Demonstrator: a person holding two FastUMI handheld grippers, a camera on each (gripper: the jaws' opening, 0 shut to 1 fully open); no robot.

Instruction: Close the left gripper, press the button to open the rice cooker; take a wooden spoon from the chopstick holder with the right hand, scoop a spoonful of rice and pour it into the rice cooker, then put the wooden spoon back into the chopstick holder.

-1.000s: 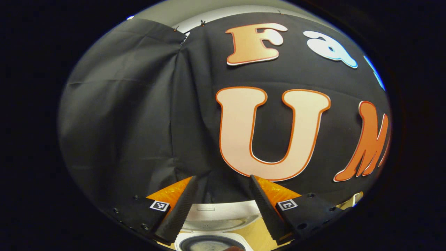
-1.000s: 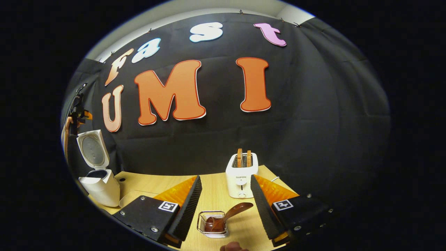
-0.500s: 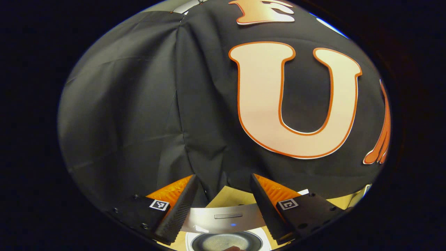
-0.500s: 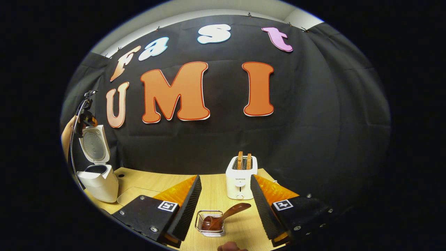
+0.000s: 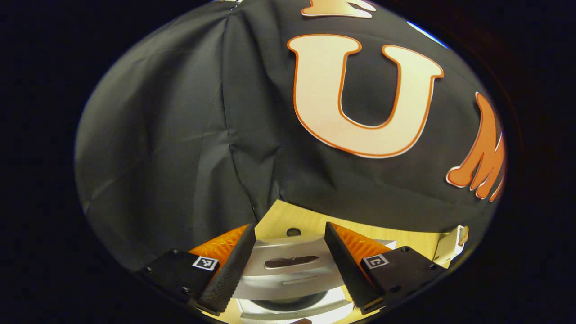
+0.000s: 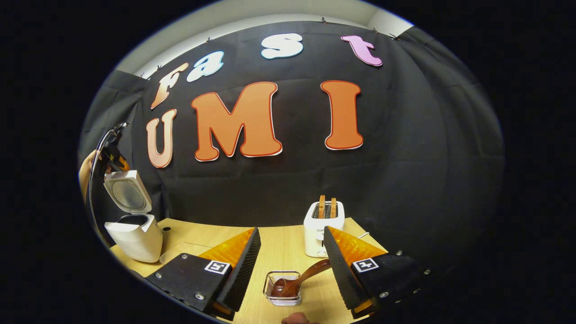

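rice cooker open, spoon waiting in its holder

in the right gripper view, the right hand-held gripper (image 6: 291, 265) sits at the bottom of the frame with its two fingers wide apart and nothing between them. low in the middle, in the gap between the fingers, stands the chopstick holder (image 6: 282, 290), a little wire basket on the wooden surface (image 6: 279, 245). the wooden spoon (image 6: 298, 281) rests in it, bowl down in the basket and handle leaning up to the right, toward the right finger. it is hard to tell if the handle touches that finger.

at the left of the frame stands the white rice cooker (image 6: 135, 231) with its lid (image 6: 127, 192) tipped up and open. just above the lid, at the far left edge, is the left hand-held gripper (image 6: 112, 155), held by a hand (image 6: 85, 168). a white toaster (image 6: 321, 225) with two slices of bread sticking out stands near the middle, by the black wall.

in the left gripper view, the left hand-held gripper (image 5: 290, 261) is at the bottom of the frame, fingers wide apart and holding nothing. between them, low in the frame, is the rice cooker's lid (image 5: 288, 265), seen from above. the rice cooker (image 5: 294, 308) body peeks out under it. the surface (image 5: 310, 222) shows behind.
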